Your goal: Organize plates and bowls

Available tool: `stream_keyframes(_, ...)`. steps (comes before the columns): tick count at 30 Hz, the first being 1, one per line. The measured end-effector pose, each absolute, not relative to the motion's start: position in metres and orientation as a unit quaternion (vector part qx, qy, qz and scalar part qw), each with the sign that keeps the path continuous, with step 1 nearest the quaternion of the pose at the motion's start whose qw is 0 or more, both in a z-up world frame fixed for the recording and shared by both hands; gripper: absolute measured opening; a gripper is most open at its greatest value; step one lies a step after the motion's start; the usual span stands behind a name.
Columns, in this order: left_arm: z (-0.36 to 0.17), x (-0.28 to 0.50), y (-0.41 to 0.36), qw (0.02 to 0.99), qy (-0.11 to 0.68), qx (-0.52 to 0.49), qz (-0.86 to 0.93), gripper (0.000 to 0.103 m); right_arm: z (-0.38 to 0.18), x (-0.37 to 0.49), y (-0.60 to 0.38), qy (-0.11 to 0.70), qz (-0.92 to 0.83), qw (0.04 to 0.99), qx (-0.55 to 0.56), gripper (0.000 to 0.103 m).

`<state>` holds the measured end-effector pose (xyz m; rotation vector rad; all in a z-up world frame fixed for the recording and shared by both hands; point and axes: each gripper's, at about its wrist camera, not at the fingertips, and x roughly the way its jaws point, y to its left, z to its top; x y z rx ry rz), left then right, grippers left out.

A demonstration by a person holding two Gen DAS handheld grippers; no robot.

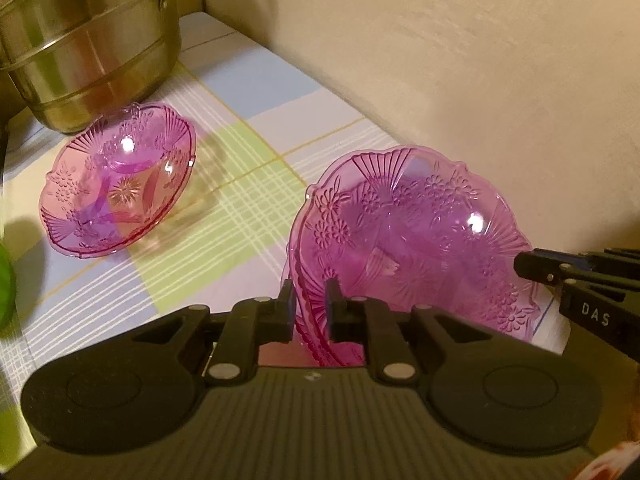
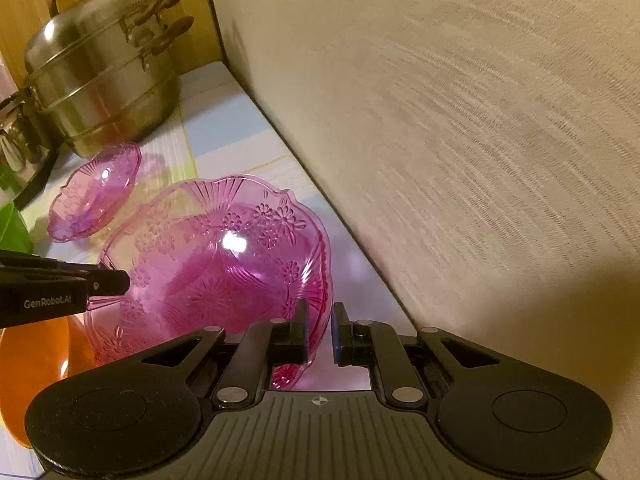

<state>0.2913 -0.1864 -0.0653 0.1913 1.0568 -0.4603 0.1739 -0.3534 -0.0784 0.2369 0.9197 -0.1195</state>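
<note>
Left hand-held gripper [image 1: 310, 304] clenched on the near rim of the large pink bowl [image 1: 412, 240]. Right hand-held gripper [image 2: 320, 330] clenched on the opposite rim. The bowl is tilted over the tabletop [image 1: 224, 200]. Small pink bowl [image 1: 120, 178] lies ahead-left, beside the steel pot [image 1: 88, 40].

Large pink translucent flower-embossed bowl [image 1: 416, 240] tilted at lower right, rim clamped on both sides, smaller matching bowl [image 1: 120, 180] resting tilted on the checked cloth, centre left.
</note>
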Motion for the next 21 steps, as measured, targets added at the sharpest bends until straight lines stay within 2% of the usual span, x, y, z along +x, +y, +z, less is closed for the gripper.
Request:
stream_keyframes(9,-0.072,0.294,-0.187,0.831,0.503,0.098,-0.217,0.016,-0.083,0.176,-0.353,0.442,-0.062,0.887,0.118,0.010)
stream_keyframes(12,-0.074,0.295,-0.187,0.833,0.500,0.108,-0.208,0.026,-0.084,0.178,-0.354,0.441,-0.058,0.888,0.121,0.011)
stream_keyframes(21,-0.046,0.283,-0.161,0.860,0.467,0.047,-0.200,0.027,-0.066,0.166,-0.365,0.408,-0.075,0.899,0.143,0.012)
